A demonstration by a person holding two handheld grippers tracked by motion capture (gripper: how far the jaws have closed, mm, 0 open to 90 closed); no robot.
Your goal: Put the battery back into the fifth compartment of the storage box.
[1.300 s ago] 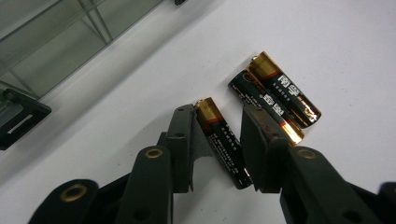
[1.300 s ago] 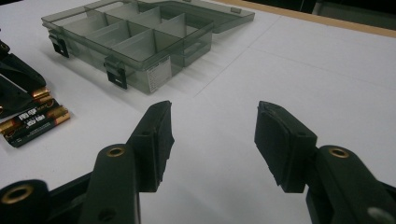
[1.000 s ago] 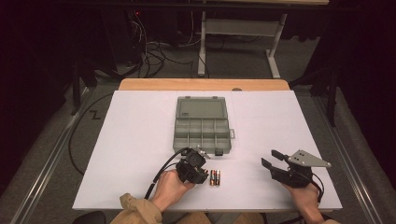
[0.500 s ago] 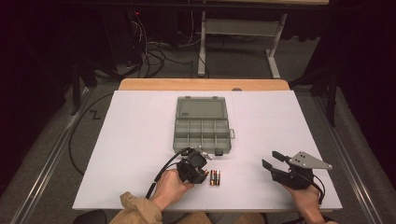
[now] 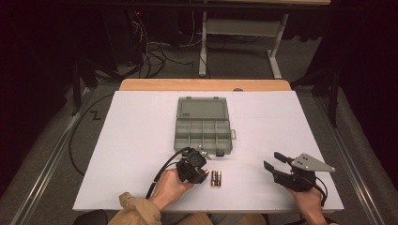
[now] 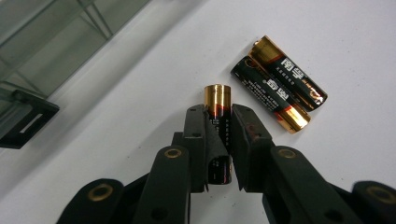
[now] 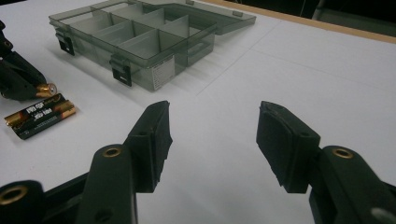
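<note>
Currently the left gripper point(image 6: 218, 122) is clamped on 1 battery point(image 6: 219, 123), gold cap poking out past the jaw tips, black body squeezed between the 2 pads. Battery runs lengthwise along the jaws, at or just above the white table cover point(image 5: 141, 140); whether it touches the sheet I cannot tell. In the high view this gripper point(image 5: 202, 172) sits near the front edge, left of centre, held by the left hand point(image 5: 170, 186).

Just right of the jaw tips lie 2 more batteries point(image 6: 279, 89), side by side and touching each other, flat on the sheet, a small gap from the held one. High view puts this pair point(image 5: 216, 178) immediately right of the left gripper.

Grey compartment box point(image 5: 203, 127), lid open and laid back on the far side, stands just beyond the left gripper, near the table's middle. Its latch point(image 6: 25, 119) shows at the left edge of the left gripper view.

Right gripper point(image 7: 212, 140) is spread wide, nothing between the pads, hovering low over bare sheet. High view: it point(image 5: 274, 161) rests in the right hand point(image 5: 307, 202) at the near right, well apart from the batteries and box.
</note>
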